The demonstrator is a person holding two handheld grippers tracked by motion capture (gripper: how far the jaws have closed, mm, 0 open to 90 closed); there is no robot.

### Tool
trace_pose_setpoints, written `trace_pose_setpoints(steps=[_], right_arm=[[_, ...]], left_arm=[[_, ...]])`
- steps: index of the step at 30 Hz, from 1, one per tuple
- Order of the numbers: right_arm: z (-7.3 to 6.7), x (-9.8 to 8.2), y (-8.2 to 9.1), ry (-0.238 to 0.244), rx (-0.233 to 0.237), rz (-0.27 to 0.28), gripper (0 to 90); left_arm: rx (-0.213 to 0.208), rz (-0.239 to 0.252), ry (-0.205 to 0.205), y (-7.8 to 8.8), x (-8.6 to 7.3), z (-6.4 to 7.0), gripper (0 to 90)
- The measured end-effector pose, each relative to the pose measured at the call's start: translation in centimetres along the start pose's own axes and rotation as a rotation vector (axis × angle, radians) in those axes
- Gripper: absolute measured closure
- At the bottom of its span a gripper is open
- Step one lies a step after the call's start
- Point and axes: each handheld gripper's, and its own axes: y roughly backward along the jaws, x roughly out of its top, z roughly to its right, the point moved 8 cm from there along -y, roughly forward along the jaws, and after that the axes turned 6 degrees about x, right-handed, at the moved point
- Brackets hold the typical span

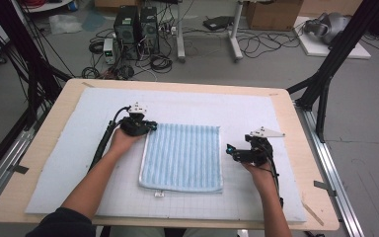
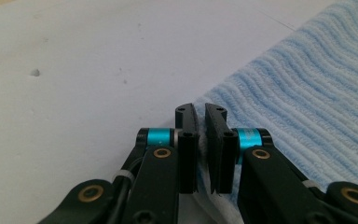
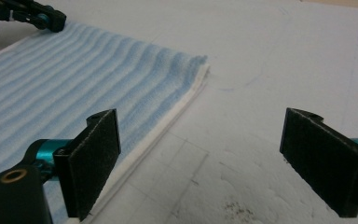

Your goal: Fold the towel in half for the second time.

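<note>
Right gripper [image 3: 200, 163], jaws spread wide, hovering beside blue striped towel [image 3: 74, 84] lying on white mat [image 3: 270, 70].

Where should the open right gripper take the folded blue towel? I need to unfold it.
Probably at the towel's far right corner, coming in low from the right. The layered edge there lies open and unblocked, and the right gripper already faces that side with jaws wide.

Soft ribbed terry cloth of the blue towel [image 1: 182, 157] with a smooth white hem, matt white gridded mat [image 1: 69, 158] beneath it, pale wood bench [image 1: 296, 128] rim around that, my jaws matt black plastic, rough grainy pads [image 3: 95, 156], glossy teal collars, brass rivets
</note>
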Motion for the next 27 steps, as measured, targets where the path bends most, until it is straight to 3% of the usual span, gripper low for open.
trace_pose_setpoints(steps=[5, 11, 15, 20, 25, 27], right_arm=[[-0.4, 1.1, -1.4, 0.021, 0.022, -0.016, 12.7], [-0.3, 2.0, -5.1, 0.034, 0.073, -0.109, 25.4], [0.4, 2.9, -7.3, 0.056, 0.048, -0.144, 33.2], [1.1, 2.7, -9.4, 0.041, 0.061, -0.216, 41.4], [0.9, 2.6, -10.1, 0.066, 0.067, -0.241, 56.8], [0.5, 2.6, -9.9, 0.069, 0.103, -0.254, 76.6]], left_arm=[[-0.004, 0.003, 0.010, 0.0, 0.0, 0.0, 83.9], [-0.014, 0.006, 0.021, 0.1, 0.0, -0.1, 84.4], [-0.014, 0.006, 0.021, 0.1, 0.0, -0.1, 84.4], [-0.014, 0.005, 0.020, 0.1, 0.0, -0.1, 84.4], [-0.014, 0.006, 0.024, 0.1, 0.0, -0.1, 84.4], [-0.013, 0.005, 0.021, 0.1, 0.0, -0.1, 84.5]])
